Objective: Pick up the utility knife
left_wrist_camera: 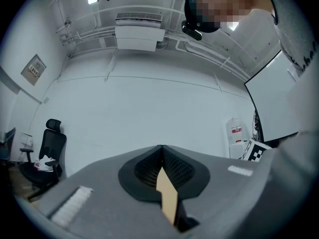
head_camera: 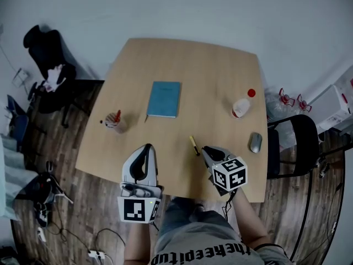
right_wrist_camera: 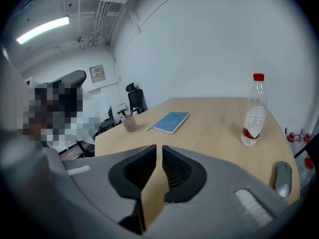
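table (head_camera: pixel 220 76): wide bare middle | left gripper (head_camera: pixel 146 148): over table's near edge, jaws closed, empty | right gripper (head_camera: pixel 205 149): same edge, jaws slightly parted, empty | notebook (head_camera: pixel 164 99): table centre | utility knife (head_camera: pixel 194 145): flat by near edge, just beside right gripper

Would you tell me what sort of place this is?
Probably an office or workroom: a wooden desk with a notebook and computer mouse, and a black swivel chair nearby.

Grey left tool (head_camera: pixel 146 147), right tool (head_camera: pixel 205 149); black pads (right_wrist_camera: pixel 132 176); black-white marker cubes (head_camera: pixel 230 173); grey lettered shirt (head_camera: pixel 193 246).
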`<state>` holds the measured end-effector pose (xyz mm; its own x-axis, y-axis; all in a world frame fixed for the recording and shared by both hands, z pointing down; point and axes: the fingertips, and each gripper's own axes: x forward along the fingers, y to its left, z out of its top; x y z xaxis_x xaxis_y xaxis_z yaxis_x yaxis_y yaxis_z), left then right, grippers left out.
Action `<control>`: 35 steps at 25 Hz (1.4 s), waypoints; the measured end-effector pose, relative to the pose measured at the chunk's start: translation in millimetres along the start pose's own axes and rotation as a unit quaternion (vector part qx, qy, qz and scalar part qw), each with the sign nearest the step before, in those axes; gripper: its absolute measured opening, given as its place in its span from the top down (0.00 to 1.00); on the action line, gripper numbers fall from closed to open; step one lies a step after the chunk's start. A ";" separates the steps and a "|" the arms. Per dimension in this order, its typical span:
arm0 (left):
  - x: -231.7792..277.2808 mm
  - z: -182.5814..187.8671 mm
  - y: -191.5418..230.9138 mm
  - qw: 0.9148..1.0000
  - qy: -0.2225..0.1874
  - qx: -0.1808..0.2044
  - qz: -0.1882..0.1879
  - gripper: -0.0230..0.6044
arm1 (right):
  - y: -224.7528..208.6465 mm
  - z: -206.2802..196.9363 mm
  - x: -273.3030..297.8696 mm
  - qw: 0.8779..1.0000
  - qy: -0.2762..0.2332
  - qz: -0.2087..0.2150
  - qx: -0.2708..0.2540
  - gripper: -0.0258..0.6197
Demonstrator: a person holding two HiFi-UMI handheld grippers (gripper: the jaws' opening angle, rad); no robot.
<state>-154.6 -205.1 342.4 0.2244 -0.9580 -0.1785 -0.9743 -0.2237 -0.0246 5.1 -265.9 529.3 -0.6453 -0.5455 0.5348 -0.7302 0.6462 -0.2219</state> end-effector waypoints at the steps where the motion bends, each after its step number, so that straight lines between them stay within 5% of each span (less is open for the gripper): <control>1: 0.7 -1.3 3.5 1.000 0.001 -0.001 0.000 0.93 | -0.3 -3.6 5.1 1.000 0.009 -0.001 0.002 0.89; 19: 6.7 -20.7 53.1 1.000 0.021 -0.013 0.010 0.93 | -8.2 -62.1 66.7 0.991 0.128 -0.011 0.028 0.70; 35: 13.4 -38.0 75.9 0.999 0.037 -0.024 0.015 0.93 | -31.0 -91.9 93.2 0.981 0.186 -0.050 0.017 0.69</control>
<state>-224.9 -241.7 375.5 0.1980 -0.9744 -0.1062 -0.9791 -0.2018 0.0265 -11.8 -287.7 661.0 -0.4483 -0.3684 0.8144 -0.7963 0.5785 -0.1766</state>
